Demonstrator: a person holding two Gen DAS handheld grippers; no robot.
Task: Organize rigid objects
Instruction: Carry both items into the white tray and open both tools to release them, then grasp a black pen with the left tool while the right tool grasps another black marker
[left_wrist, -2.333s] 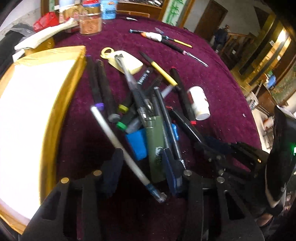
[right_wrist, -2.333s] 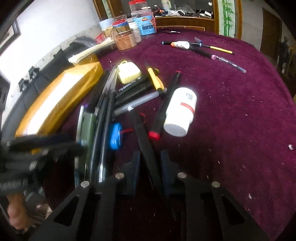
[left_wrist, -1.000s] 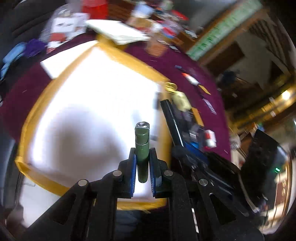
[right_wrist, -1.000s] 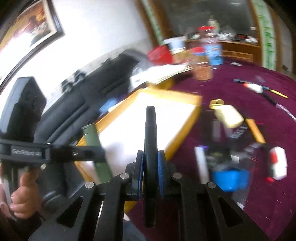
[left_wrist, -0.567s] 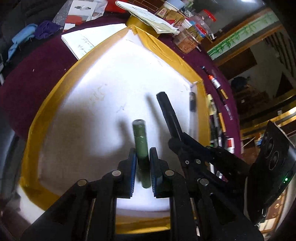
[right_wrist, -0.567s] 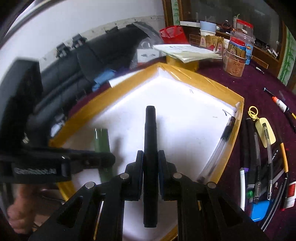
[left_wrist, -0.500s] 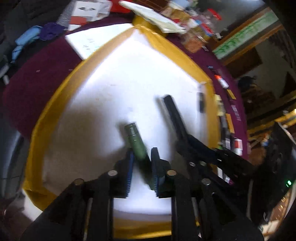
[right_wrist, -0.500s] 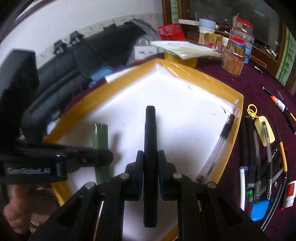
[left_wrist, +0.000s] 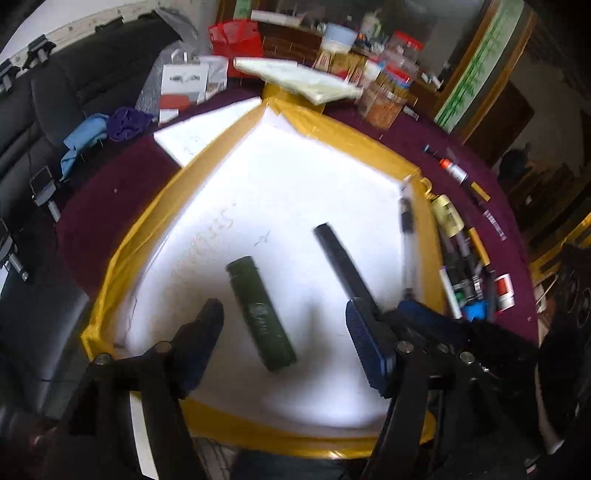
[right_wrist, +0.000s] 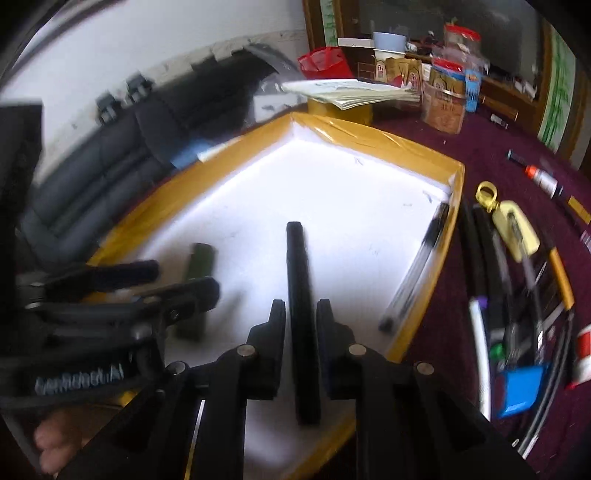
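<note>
Maroon cloth covers the tabletop (left_wrist: 110, 206); on it sits a shallow white tray with a yellow taped rim (left_wrist: 306, 122), serving as the collection bin, with jars, papers and a red bag crowded behind.

Tray contents, counted:
- One green cylindrical case (left_wrist: 260, 312), lying flat and diagonal on the white floor, released. The left tool (left_wrist: 284, 332) has just been opening; its jaws stand wide apart on either side of the case, touching nothing.
- One clear pen with black ends (right_wrist: 417, 269), lying along the tray's right wall, apparently put there to leave the middle free.
- One black marker (right_wrist: 301, 295), pointing away over the tray floor. The right tool (right_wrist: 301, 332) has just begun to part; narrow gaps seem to show beside the barrel, though blur leaves it unclear whether the pads have let go.

Outside the tray, unsorted: a pile of pens and markers (right_wrist: 517, 288) beside the right wall, too overlapped to count; one pale yellow tag with a ring (right_wrist: 515, 230); one blue block (right_wrist: 521, 387); one white bottle with a red band (left_wrist: 503, 291), partly visible.

Judgement: long items go in side by side, lengthwise.
</note>
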